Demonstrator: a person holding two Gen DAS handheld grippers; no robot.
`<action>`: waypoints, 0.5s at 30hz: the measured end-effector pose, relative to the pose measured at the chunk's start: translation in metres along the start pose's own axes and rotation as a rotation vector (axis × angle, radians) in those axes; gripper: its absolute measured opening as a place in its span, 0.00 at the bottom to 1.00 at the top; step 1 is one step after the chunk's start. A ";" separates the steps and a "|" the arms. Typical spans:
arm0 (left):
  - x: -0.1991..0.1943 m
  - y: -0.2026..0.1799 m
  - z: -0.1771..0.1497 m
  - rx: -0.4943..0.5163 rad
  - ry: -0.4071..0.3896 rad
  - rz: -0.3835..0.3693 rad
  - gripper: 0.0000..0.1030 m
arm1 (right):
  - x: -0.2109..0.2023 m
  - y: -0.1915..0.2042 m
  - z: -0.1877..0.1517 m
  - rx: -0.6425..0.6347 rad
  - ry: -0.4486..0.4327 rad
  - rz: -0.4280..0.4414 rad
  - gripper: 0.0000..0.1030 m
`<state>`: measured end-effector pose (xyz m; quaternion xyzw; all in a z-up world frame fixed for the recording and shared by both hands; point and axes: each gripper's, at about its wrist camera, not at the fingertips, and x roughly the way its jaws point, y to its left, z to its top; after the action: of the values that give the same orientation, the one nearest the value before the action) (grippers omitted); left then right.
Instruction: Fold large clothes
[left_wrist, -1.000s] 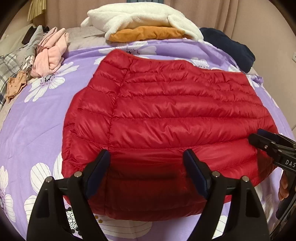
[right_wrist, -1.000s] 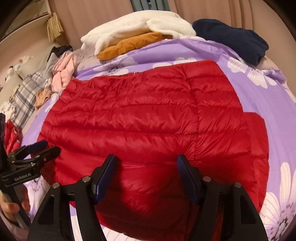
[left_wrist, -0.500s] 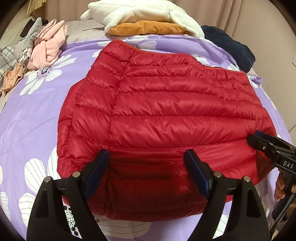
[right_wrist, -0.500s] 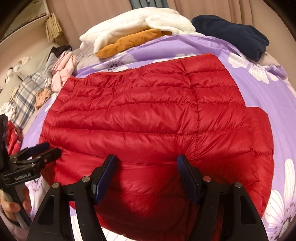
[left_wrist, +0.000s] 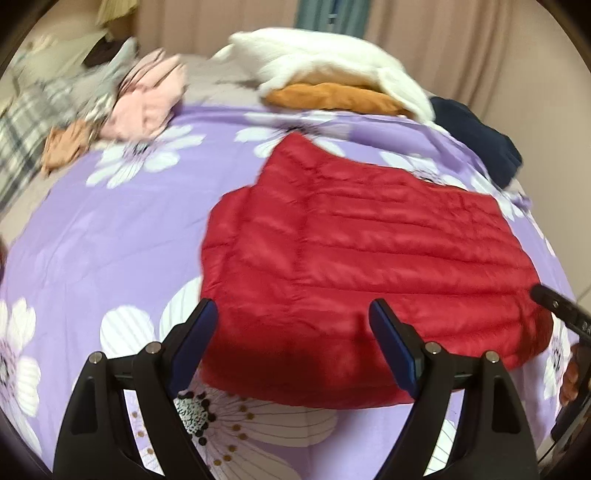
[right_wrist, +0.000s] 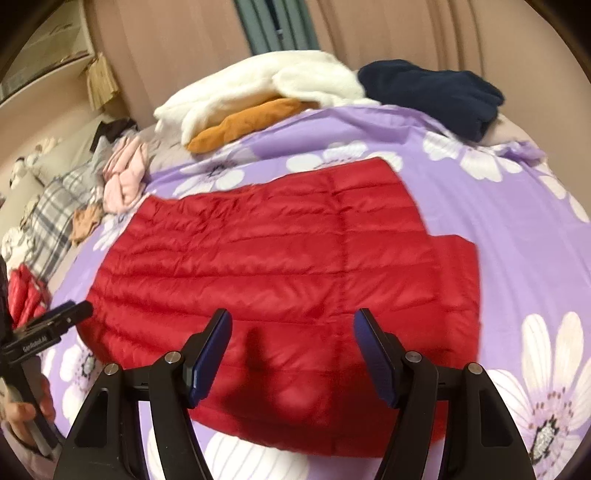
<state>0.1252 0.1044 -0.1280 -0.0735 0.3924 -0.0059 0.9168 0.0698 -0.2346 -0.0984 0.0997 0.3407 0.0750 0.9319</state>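
The red quilted down jacket (left_wrist: 362, 266) lies flat on the purple floral bedspread (left_wrist: 110, 229), long axis nine-to-three, its near hem at twelve o'clock of both the left gripper (left_wrist: 293, 332) and right gripper (right_wrist: 291, 339), each wide apart and empty.

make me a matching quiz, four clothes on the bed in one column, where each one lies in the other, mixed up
Things:
1. red jacket
2. white fleece
3. orange garment
4. navy garment

Places:
A. under the white fleece, sticking out below it
B. spread flat on the purple flowered bedspread, nearest the camera
C. far right corner of the bed
D. on top of the pile at the far edge, middle

Pairs: 1-B, 2-D, 3-A, 4-C
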 end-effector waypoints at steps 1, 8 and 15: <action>0.004 0.005 -0.001 -0.027 0.015 -0.001 0.81 | 0.001 -0.004 -0.001 0.014 0.003 -0.006 0.67; 0.033 0.021 -0.013 -0.097 0.104 -0.006 0.77 | 0.016 -0.013 -0.011 0.058 0.055 -0.023 0.66; 0.041 0.025 -0.017 -0.106 0.122 -0.017 0.78 | 0.031 -0.017 -0.015 0.075 0.097 -0.014 0.66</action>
<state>0.1399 0.1243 -0.1730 -0.1249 0.4467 0.0028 0.8859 0.0853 -0.2426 -0.1329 0.1286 0.3887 0.0604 0.9104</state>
